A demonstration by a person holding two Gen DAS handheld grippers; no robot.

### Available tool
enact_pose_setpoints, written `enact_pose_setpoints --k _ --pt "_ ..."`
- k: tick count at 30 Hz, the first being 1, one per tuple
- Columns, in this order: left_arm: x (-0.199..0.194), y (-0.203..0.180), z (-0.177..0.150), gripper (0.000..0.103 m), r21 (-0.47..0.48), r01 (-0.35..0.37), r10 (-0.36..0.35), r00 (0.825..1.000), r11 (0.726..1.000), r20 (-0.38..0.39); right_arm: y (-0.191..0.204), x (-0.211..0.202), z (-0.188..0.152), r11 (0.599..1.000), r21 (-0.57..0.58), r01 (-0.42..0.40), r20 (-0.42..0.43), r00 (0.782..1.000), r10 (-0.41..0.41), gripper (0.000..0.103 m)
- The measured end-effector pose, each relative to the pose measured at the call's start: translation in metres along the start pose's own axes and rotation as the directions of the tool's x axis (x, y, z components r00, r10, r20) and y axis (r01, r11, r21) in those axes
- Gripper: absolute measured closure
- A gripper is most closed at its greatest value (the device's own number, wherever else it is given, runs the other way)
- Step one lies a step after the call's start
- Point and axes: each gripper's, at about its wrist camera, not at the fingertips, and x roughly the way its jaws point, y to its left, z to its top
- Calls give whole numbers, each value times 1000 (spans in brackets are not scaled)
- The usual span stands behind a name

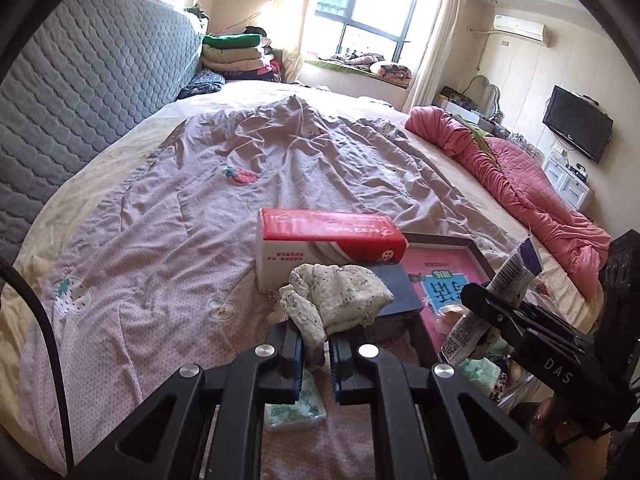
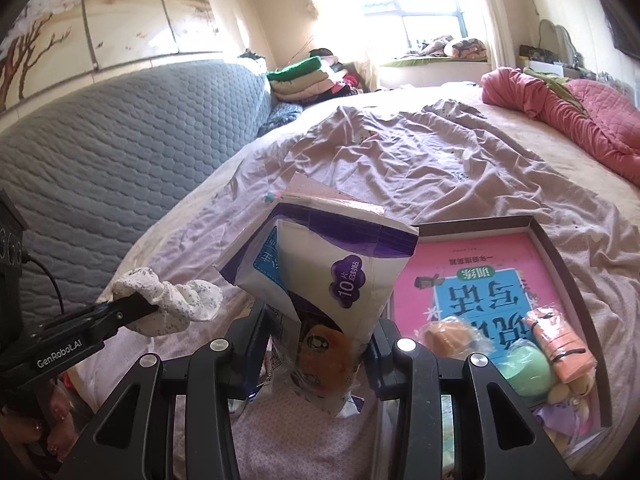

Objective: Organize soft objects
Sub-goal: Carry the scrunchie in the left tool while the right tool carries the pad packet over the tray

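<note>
left gripper point(image 1: 316, 354) jaws clenched on floral cloth point(image 1: 336, 300) | right gripper point(image 2: 316, 344) jaws grasping soft packet point(image 2: 320, 280) | advice: lower both gently into tray point(image 2: 560, 264), release once resting

A wide bed point(image 1: 200, 208) filled the room, its grey quilted headboard point(image 1: 88, 92) at nine o'clock; sunlight poured through the window point(image 1: 360, 12) at twelve, a television point(image 1: 578, 128) at two.

Pretty clearly someone's bedroom at home: a big bed point(image 1: 280, 168) with a grey quilted headboard point(image 1: 88, 92), folded blankets point(image 1: 240, 56) stacked beside the headboard's far end, a wall TV point(image 1: 578, 128) opposite it, and an air conditioner point(image 1: 520, 28) above that.
</note>
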Motion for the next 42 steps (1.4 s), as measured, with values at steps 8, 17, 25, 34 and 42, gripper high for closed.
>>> enact_pose_setpoints --k 8,17,25,34,42 --pt "-10 -29 6 93 24 40 -40 999 999 9 -24 -24 10 999 46 12 46 999 -14 61" --pt "-13 -71 9 93 90 80 -80 997 993 3 -52 -51 19 995 78 54 95 994 -61 61" --pt "1 -109 3 93 154 123 -119 992 980 -37 -83 -69 24 988 106 115 109 986 -127 61" --pt "24 -142 -5 93 187 168 -152 983 968 -98 -115 -78 21 977 145 156 96 981 -171 61" --pt "43 -163 -12 93 201 194 -165 975 960 -149 -138 -81 19 964 162 209 57 974 -221 61"
